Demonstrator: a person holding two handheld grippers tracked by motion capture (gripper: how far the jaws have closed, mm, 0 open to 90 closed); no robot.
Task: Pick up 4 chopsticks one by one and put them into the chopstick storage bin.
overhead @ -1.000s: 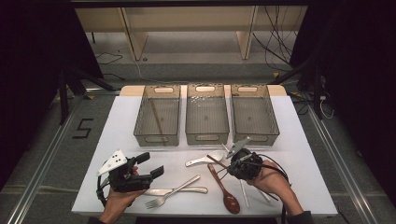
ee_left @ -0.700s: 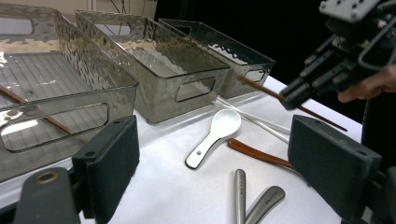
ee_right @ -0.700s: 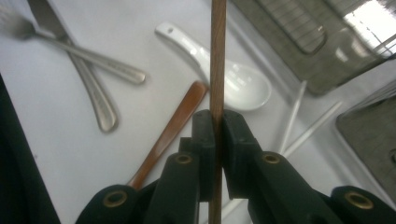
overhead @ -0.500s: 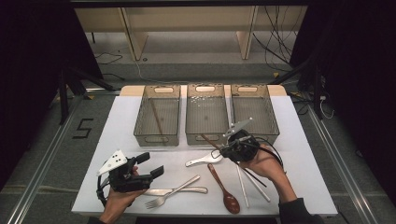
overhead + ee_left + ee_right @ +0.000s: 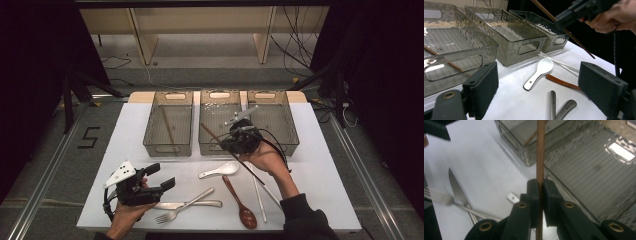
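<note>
My right gripper [image 5: 231, 141] is shut on a brown wooden chopstick [image 5: 209, 131] and holds it in the air over the front edge of the middle bin [image 5: 218, 95]. In the right gripper view the jaws [image 5: 540, 191] pinch the chopstick [image 5: 540, 150], which runs straight up between them. My left gripper [image 5: 160, 176] rests open and empty near the table's front left. A second brown chopstick [image 5: 167, 127] lies inside the left bin [image 5: 168, 149]. From the left gripper view, the lifted chopstick [image 5: 574, 40] slants above the table.
A third, right bin [image 5: 286, 145] stands beside the other two at the back. On the white table lie a white spoon [image 5: 220, 170], a brown wooden spoon [image 5: 241, 202], a fork [image 5: 182, 206], a knife [image 5: 200, 204] and white chopsticks [image 5: 260, 192].
The right gripper has lifted the brown chopstick off the table and carried it up and away toward the middle bin. The left gripper has stayed put.
</note>
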